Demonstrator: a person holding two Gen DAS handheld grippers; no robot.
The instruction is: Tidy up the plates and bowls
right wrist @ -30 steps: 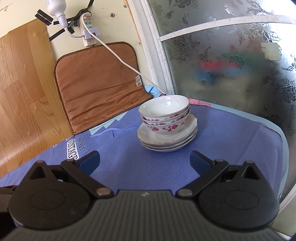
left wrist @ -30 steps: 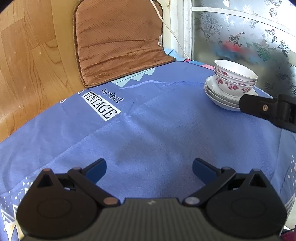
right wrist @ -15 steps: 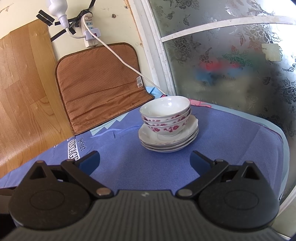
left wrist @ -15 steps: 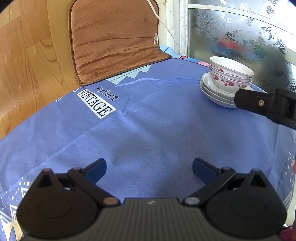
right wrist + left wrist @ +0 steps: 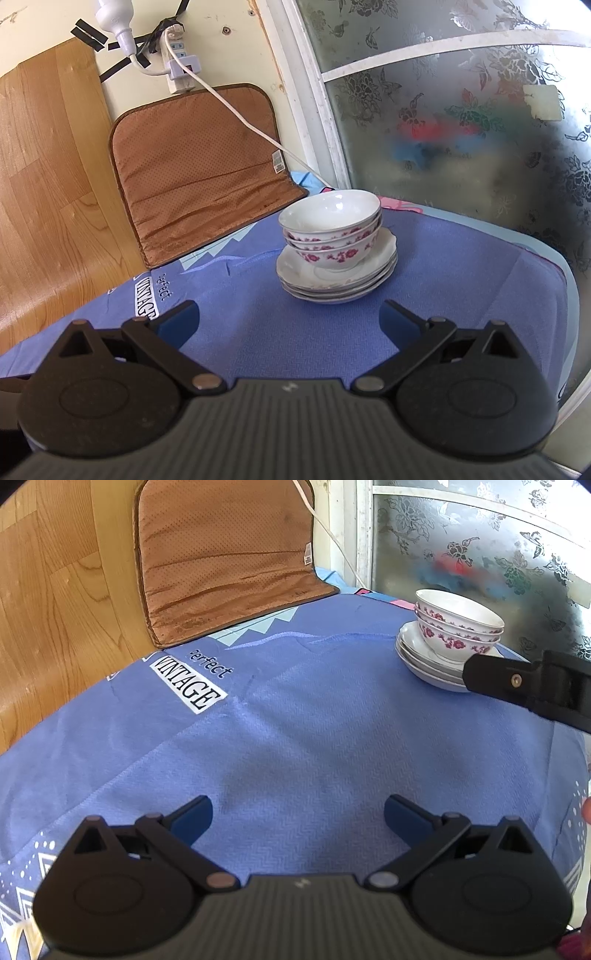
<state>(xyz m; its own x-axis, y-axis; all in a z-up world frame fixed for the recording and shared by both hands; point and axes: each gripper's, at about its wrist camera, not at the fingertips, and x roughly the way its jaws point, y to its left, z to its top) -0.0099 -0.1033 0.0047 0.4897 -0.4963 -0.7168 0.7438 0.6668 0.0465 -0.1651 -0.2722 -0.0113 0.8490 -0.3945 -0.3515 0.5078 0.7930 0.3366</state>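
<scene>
The table (image 5: 480, 280), under a blue cloth (image 5: 295, 738), carries one stack near its far right corner. Left gripper (image 5: 298, 814): jaws spread wide, holding nothing, over bare cloth at the near edge. Right gripper (image 5: 289, 321): jaws spread wide, empty, facing the stack without touching it. Count: four plates (image 5: 373, 269) at the bottom, as far as the rims show; three floral bowls (image 5: 332, 236) nested on top.
</scene>
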